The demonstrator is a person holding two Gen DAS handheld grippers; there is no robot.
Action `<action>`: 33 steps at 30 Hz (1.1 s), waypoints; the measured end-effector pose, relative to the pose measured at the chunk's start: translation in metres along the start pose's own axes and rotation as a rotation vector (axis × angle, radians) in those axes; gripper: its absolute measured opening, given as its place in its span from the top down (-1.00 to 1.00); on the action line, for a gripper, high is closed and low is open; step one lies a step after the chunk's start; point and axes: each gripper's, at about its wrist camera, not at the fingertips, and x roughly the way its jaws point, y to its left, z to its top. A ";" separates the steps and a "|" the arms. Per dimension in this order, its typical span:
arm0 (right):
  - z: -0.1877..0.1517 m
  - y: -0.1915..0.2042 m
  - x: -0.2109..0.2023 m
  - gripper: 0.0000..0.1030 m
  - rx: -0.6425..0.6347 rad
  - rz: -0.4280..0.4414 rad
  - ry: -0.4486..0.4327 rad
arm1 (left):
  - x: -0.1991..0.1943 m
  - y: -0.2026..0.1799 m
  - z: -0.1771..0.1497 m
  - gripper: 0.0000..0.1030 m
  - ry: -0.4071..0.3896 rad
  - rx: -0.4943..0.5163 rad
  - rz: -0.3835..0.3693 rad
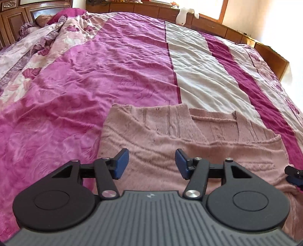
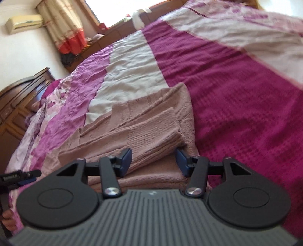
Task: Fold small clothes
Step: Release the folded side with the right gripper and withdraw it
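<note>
Dusty-pink knitted sweater (image 1: 189, 151) lies folded on striped magenta bedspread (image 1: 94, 75); left gripper (image 1: 152, 163) and right gripper (image 2: 153, 162) both gape, released, above it.

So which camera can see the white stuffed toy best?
The left wrist view. The white stuffed toy lies sharp and whole on the wooden ledge past the bed. The right wrist view only shows a blurry white shape there.

Left tongs (image 1: 152, 163) gape empty above pink sweater (image 1: 189, 136) on bedspread (image 1: 94, 75).
</note>
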 end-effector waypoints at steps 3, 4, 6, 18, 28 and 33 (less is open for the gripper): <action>0.004 -0.003 0.007 -0.06 0.054 0.004 -0.009 | 0.016 0.000 0.002 0.00 0.006 0.006 0.015; 0.005 -0.004 0.010 -0.05 0.064 0.004 -0.010 | 0.023 0.000 0.002 0.01 0.016 0.003 0.017; 0.008 -0.003 0.013 0.57 0.068 -0.002 -0.016 | 0.036 0.002 0.003 0.01 0.035 -0.005 0.030; 0.004 -0.010 -0.011 0.71 -0.058 -0.045 -0.027 | 0.057 0.002 0.004 0.01 0.040 0.021 0.085; 0.001 0.001 -0.043 0.16 -0.177 -0.100 -0.089 | 0.014 0.000 -0.002 -0.02 0.030 0.038 0.053; 0.004 0.013 -0.046 0.16 -0.209 -0.015 -0.125 | -0.003 -0.003 -0.016 -0.06 0.040 0.061 0.021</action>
